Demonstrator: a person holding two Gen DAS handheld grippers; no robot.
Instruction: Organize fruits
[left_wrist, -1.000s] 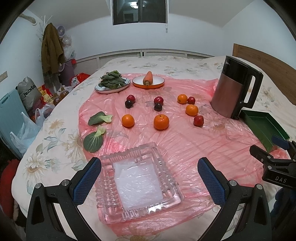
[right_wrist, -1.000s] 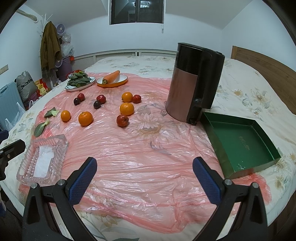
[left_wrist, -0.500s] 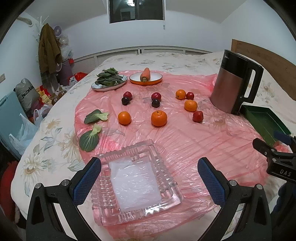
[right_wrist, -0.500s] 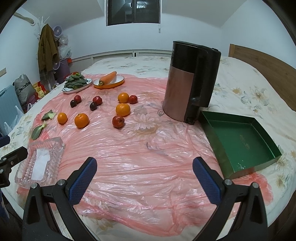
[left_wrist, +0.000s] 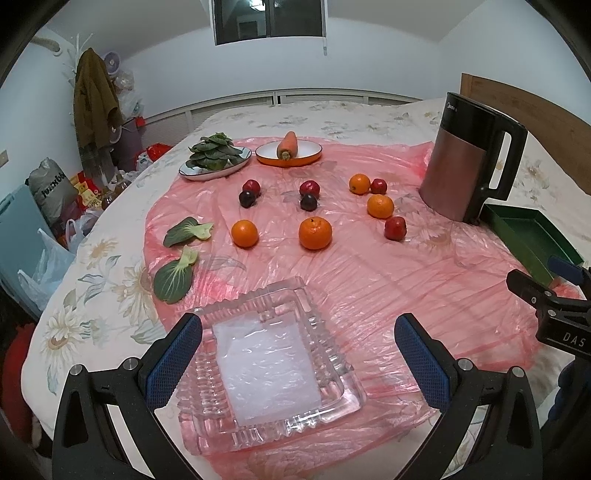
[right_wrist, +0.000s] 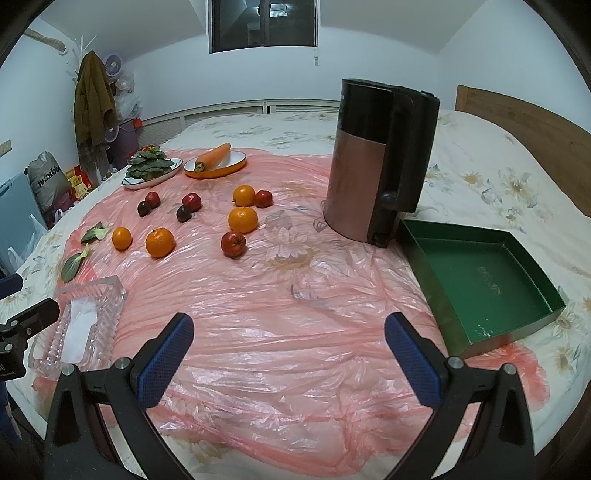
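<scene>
Several oranges, among them a large one (left_wrist: 315, 233) (right_wrist: 160, 242), lie on a pink plastic sheet (left_wrist: 369, 266) over a bed, mixed with red apples such as one (left_wrist: 395, 228) (right_wrist: 233, 244) and dark plums (left_wrist: 308, 202). A clear glass dish (left_wrist: 269, 365) (right_wrist: 79, 325) sits near the front edge, under my open left gripper (left_wrist: 297, 354). My right gripper (right_wrist: 288, 354) hovers open over bare sheet, nothing between its fingers. A green tray (right_wrist: 476, 280) (left_wrist: 524, 240) lies to the right.
A copper and black kettle (right_wrist: 373, 162) (left_wrist: 469, 162) stands beside the green tray. At the back, a plate of leafy greens (left_wrist: 216, 160) and an orange dish with a carrot (left_wrist: 288, 149). Two loose green leaves (left_wrist: 177, 273) lie left. Bags and clothes crowd the floor at left.
Both grippers have drawn back and risen slightly, so the fruit and dish sit a little farther off. Both stay open; nothing on the sheet has moved.
</scene>
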